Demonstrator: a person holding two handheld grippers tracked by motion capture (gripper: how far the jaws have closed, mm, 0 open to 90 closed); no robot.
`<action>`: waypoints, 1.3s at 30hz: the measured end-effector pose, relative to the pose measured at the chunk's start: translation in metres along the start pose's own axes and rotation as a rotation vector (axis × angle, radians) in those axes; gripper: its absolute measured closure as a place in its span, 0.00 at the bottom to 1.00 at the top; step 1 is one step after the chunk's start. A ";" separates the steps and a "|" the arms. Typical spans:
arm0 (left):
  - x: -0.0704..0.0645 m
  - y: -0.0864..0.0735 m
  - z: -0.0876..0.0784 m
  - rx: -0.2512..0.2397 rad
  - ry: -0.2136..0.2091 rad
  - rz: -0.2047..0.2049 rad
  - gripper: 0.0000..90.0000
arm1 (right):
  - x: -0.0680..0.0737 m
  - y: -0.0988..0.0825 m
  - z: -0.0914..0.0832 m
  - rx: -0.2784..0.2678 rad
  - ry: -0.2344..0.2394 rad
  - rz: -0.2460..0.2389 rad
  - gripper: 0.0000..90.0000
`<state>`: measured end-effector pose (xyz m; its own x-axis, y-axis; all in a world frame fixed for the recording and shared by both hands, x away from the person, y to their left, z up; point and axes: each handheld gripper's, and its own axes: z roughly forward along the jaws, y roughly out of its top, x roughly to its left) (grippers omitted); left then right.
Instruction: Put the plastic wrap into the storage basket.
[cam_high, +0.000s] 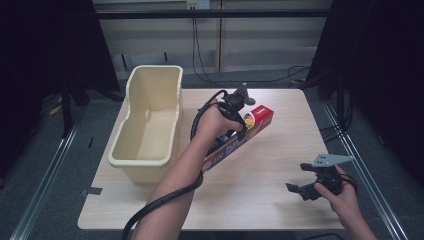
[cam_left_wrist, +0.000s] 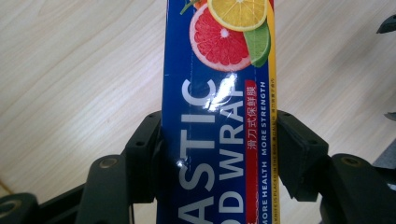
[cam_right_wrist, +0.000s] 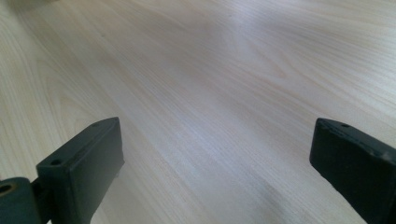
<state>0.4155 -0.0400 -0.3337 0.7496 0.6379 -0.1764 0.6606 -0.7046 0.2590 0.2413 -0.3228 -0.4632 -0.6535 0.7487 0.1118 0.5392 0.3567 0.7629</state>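
Clamped on a box (cam_high: 239, 139) of plastic wrap, the left gripper (cam_high: 240, 112) sits over the middle of the table (cam_high: 280, 150) in the high view, its jaws pressed against the box's two long sides. That box runs slantwise under the hand, its red end poking out beyond the gripper toward the far right and its blue end reaching back toward the person beneath the forearm. Just to the gripper's left stands a cream tub (cam_high: 150, 120), apart from the box. Well off to the near right, the right gripper (cam_high: 302, 189) hovers low over bare wood, jaws spread with nothing between them. From the left gripper view, the left gripper (cam_left_wrist: 218, 154) has the box (cam_left_wrist: 217, 116) squeezed between its black pads, which touch the blue carton on both edges; the printed citrus slices lie ahead of the jaws, and pale wood (cam_left_wrist: 79, 79) shows on either side. From the right gripper view, the right gripper (cam_right_wrist: 217, 163) stands wide apart above the table (cam_right_wrist: 210, 84), gripping nothing.
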 end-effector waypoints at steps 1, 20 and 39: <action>0.000 0.000 0.000 0.000 0.000 0.000 0.46 | 0.000 0.000 0.000 0.001 0.001 -0.001 0.03; 0.015 -0.012 -0.048 -0.032 0.028 -0.076 0.46 | 0.002 0.000 0.000 0.010 0.003 -0.008 0.03; 0.039 -0.027 -0.081 -0.025 0.054 -0.135 0.46 | 0.001 -0.001 0.001 0.013 0.002 0.000 0.03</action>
<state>0.4237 0.0287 -0.2707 0.6504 0.7425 -0.1603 0.7535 -0.6039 0.2600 0.2405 -0.3214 -0.4641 -0.6545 0.7476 0.1125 0.5461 0.3645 0.7543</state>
